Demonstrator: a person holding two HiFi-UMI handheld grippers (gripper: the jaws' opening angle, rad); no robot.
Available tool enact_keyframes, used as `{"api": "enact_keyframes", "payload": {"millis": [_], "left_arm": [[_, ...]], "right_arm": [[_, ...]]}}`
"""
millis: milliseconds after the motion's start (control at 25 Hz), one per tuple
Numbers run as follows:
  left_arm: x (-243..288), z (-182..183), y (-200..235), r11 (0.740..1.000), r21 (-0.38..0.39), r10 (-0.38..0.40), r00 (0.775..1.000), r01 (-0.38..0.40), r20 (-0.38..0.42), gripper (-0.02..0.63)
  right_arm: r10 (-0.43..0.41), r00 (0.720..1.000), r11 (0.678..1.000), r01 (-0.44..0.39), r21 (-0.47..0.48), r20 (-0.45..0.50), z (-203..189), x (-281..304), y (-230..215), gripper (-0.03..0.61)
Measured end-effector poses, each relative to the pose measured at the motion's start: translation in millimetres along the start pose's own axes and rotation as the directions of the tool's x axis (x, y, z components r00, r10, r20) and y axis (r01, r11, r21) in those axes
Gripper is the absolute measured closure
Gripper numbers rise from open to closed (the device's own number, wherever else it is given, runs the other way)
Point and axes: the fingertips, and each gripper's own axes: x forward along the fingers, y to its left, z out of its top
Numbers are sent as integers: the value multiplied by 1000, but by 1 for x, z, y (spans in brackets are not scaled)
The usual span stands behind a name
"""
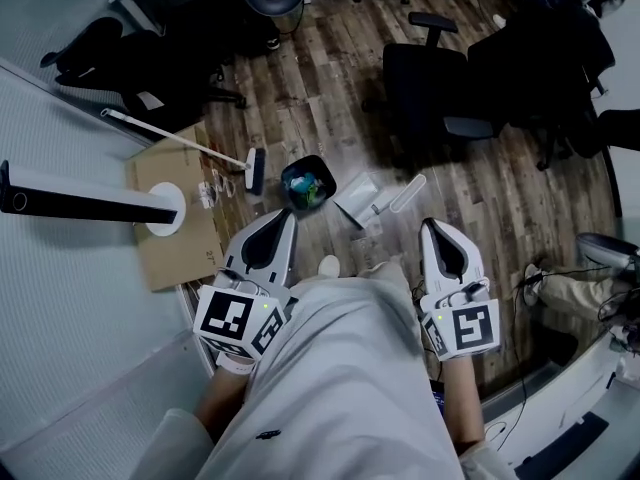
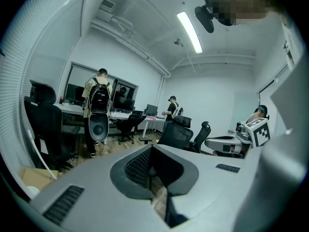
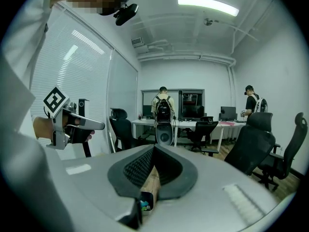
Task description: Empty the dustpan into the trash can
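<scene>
Right gripper (image 1: 432,228) jaws together, empty; same for left gripper (image 1: 287,220). Dustpan (image 1: 358,200) on floor beside trash can (image 1: 308,185) — if you grab handle off-centre, pan may tip, dirt spills.

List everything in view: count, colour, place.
trash can: one, black, floor centre, colourful litter inside
dustpan: one, white, on the floor just right of the trash can
broom: one, white handle, lying on the floor left of the trash can
cardboard: one, brown, flat on the floor at left
post: one, white and black, round base on the cardboard
chairs: at least three, black, far side of the floor
people: three, far end of the room
left claw: one, white, shut, empty, low left
right claw: one, white, shut, empty, low right
</scene>
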Motion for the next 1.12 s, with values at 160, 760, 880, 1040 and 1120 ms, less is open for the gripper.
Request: {"api": "enact_keyframes", "payload": {"millis": [160, 760, 880, 1040, 1120], "left_arm": [[0, -6, -5, 1000, -15, -9, 1000, 8, -28, 607], [8, -5, -23, 999, -14, -52, 998, 52, -20, 607], [8, -4, -24, 998, -13, -60, 998, 60, -14, 607], [8, -7, -26, 998, -10, -69, 998, 69, -13, 607], [9, -8, -28, 997, -9, -74, 997, 74, -15, 607]], "right_arm": [[32, 999, 999, -32, -20, -22, -2, -5, 3, 566], [30, 999, 1000, -30, -1, -37, -8, -24, -3, 566], [27, 999, 1000, -27, -1, -46, -9, -27, -3, 568], [0, 999, 1000, 1, 22, -47, -13, -34, -8, 568], [-12, 999, 999, 14, 34, -44, -15, -38, -11, 568]]}}
